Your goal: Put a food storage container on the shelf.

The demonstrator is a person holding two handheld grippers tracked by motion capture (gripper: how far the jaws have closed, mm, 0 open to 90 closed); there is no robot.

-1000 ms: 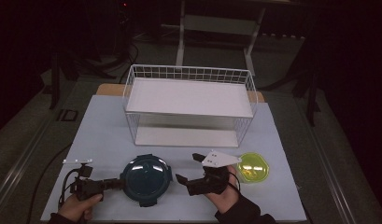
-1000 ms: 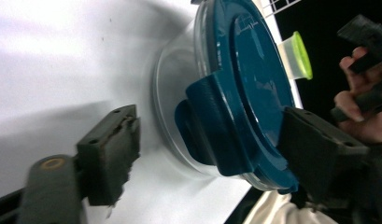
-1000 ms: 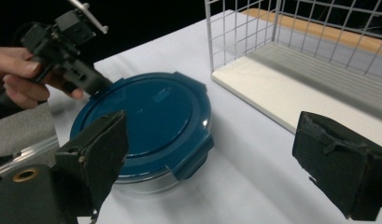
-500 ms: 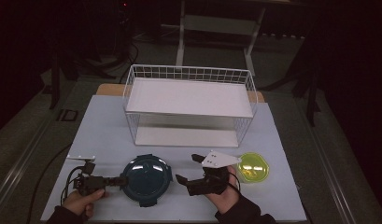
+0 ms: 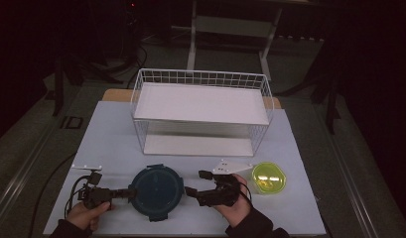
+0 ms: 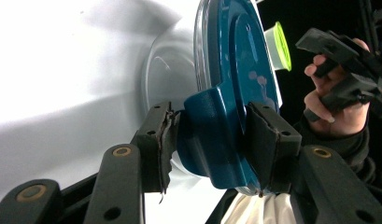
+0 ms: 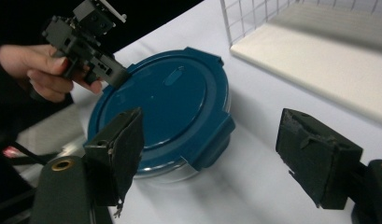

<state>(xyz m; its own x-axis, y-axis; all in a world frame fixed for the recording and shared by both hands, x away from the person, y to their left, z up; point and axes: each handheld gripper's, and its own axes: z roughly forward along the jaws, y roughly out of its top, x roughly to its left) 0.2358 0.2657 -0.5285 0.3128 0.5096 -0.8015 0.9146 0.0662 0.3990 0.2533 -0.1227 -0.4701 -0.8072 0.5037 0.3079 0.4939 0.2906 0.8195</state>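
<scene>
High view: blue-lidded container (image 5: 157, 192) on bench near edge. Left tongs (image 6: 209, 140) just closed onto a lid latch tab; right tongs (image 7: 207, 158) wide, closing on nothing. Lid unopened, other latches left.

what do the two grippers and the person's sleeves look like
Both the left gripper and right gripper are black, blocky tools with two flat jaws on hinged links with brass-coloured pins; the dark pads look frayed. The right one carries a grey three-cornered plate, and a black cable trails from the left. Sleeves are dark.
</scene>
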